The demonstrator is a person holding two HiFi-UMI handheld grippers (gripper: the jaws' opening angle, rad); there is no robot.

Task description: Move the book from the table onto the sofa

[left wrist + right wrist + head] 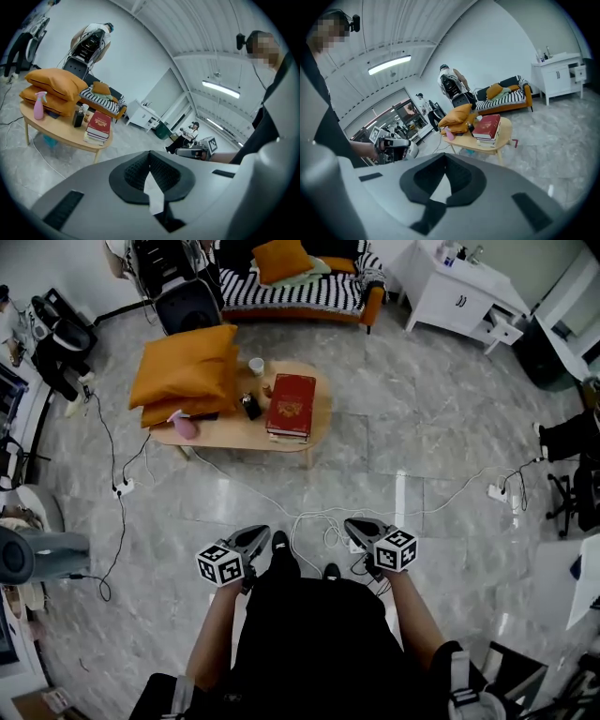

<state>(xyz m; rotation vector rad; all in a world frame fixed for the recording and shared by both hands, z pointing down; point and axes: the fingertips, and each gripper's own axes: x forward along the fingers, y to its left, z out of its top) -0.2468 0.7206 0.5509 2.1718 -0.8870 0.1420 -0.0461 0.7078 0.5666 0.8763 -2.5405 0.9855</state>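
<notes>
The red book (292, 404) lies on top of a small stack at the right end of the oval wooden table (234, 434), well ahead of me. Both gripper views show the book (99, 123) (488, 125) too. The sofa (300, 292) with a striped cover and an orange cushion stands behind the table, by the far wall. My left gripper (256, 534) and right gripper (360, 526) are held low in front of my body, far short of the table. Both are shut and empty, their jaws closed together (150, 153) (444, 157).
Two orange pillows (183, 376), a pink spray bottle (184, 426), a white cup (256, 365) and a dark bottle (250, 406) share the table. White cables (319, 516) trail over the floor between me and the table. A white cabinet (459, 296) stands back right.
</notes>
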